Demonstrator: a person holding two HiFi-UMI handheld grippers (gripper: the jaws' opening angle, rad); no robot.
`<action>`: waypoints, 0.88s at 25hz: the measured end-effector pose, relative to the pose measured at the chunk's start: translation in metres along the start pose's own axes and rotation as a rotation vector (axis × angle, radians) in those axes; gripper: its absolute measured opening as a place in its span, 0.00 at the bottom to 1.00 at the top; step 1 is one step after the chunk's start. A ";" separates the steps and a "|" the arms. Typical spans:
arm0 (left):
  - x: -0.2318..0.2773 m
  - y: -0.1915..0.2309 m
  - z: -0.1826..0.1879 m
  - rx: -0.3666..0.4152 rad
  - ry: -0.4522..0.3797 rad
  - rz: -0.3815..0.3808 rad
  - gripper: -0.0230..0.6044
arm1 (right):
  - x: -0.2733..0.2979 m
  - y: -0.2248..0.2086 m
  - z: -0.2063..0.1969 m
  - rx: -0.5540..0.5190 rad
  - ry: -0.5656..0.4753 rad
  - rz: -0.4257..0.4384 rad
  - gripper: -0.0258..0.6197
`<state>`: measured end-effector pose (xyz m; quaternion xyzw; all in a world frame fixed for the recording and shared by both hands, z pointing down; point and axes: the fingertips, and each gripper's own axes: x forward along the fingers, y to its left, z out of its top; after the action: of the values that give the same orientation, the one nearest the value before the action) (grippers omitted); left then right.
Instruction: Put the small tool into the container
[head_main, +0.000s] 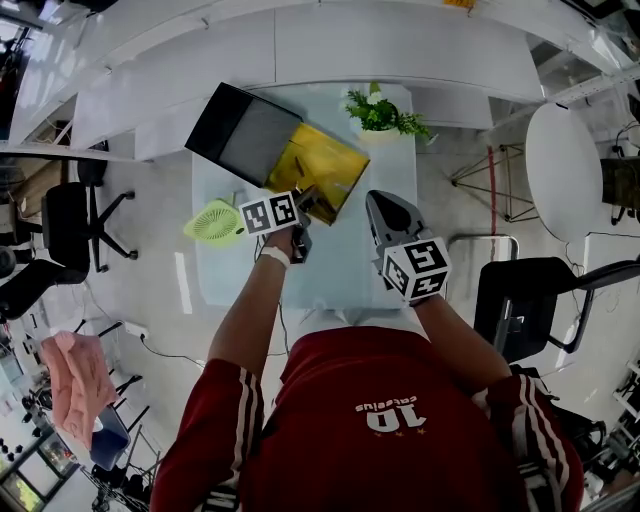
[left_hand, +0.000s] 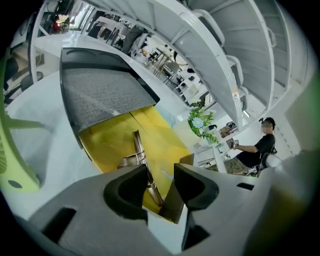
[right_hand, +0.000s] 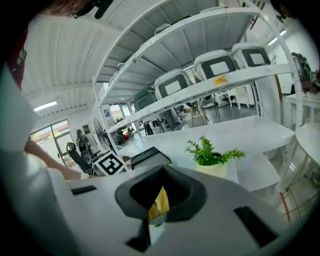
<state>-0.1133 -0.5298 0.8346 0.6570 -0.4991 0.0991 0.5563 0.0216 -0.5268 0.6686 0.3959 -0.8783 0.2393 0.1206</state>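
A yellow container (head_main: 325, 160) with its dark lid (head_main: 243, 130) swung open stands at the table's far middle. In the left gripper view a small metal tool (left_hand: 138, 147) lies on the yellow floor of the container (left_hand: 107, 140), just beyond the jaws. My left gripper (left_hand: 161, 181) is open, with nothing pressed between its pads; in the head view the left gripper (head_main: 308, 203) sits at the container's near edge. My right gripper (head_main: 388, 212) hovers over the table to the right of the container, jaws shut and empty, as the right gripper view (right_hand: 160, 200) also shows.
A light green fan-like object (head_main: 213, 222) lies left of the left gripper. A potted plant (head_main: 382, 113) stands at the table's far right corner. The pale table (head_main: 350, 270) is narrow; a black chair (head_main: 540, 300) and a round white table (head_main: 562, 170) stand to the right.
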 end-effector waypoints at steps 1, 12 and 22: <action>-0.002 0.001 0.000 0.000 -0.002 0.003 0.31 | 0.000 0.001 0.001 -0.002 -0.002 0.002 0.05; -0.036 0.009 0.009 0.011 -0.071 0.026 0.30 | 0.000 0.010 0.011 -0.012 -0.027 0.000 0.05; -0.080 -0.024 0.002 0.085 -0.155 -0.058 0.28 | -0.030 0.042 0.037 -0.054 -0.091 -0.024 0.05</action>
<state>-0.1344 -0.4904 0.7642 0.6999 -0.5167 0.0530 0.4902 0.0093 -0.5026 0.6115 0.4136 -0.8842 0.1958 0.0943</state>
